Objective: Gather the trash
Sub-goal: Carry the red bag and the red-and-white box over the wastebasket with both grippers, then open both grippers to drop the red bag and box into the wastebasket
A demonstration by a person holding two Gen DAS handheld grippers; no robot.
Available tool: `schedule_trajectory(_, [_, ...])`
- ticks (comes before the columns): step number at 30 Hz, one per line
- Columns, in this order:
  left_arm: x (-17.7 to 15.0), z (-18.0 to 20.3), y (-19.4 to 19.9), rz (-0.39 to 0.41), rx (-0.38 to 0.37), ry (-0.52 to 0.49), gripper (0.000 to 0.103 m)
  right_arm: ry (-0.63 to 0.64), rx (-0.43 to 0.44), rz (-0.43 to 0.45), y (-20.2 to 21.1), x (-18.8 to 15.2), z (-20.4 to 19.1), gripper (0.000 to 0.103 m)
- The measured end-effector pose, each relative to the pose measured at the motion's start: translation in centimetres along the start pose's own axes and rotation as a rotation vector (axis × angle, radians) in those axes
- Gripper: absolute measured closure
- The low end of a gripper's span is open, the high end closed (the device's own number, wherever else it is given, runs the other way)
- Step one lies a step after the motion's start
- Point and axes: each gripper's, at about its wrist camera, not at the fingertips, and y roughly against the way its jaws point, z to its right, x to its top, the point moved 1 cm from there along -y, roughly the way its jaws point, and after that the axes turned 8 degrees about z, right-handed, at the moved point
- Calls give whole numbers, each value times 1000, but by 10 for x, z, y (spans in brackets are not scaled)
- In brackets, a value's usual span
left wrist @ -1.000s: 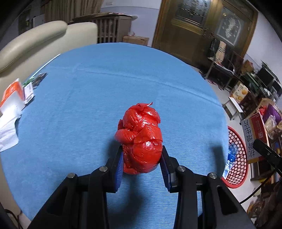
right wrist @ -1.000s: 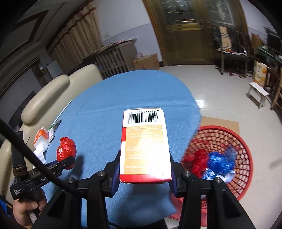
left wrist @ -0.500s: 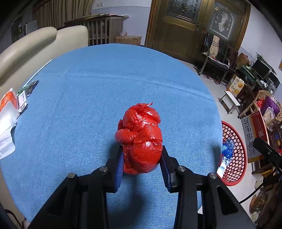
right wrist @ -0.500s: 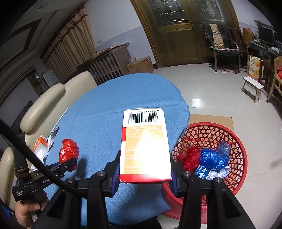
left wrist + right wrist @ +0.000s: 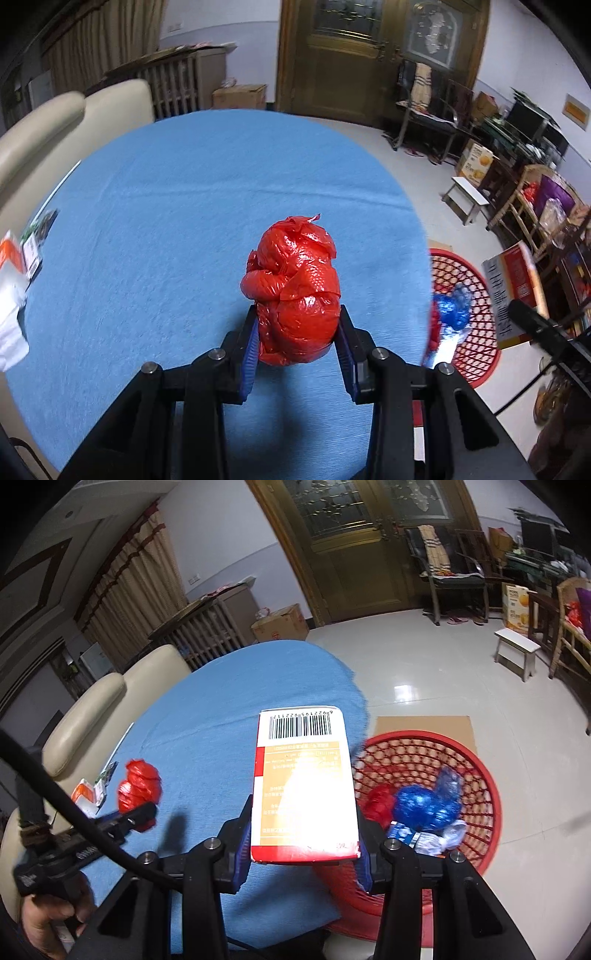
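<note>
The left claw (image 5: 297, 343) clamps a crumpled red bag (image 5: 295, 291) above the blue surface (image 5: 166, 221); right of it, a red basket (image 5: 469, 310).

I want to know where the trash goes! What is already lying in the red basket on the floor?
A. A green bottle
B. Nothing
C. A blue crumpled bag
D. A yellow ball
C: a blue crumpled bag lies inside the red basket, beside a red bag.
</note>
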Motion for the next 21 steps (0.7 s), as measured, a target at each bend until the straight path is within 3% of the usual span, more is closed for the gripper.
schedule_trajectory(9, [14, 55, -13, -13, -88, -85, 64, -95, -101, -13, 1, -5, 62, 56])
schedule_trajectory(21, [28, 112, -21, -8, -180, -155, 63, -107, -153, 7, 0, 13, 86, 56])
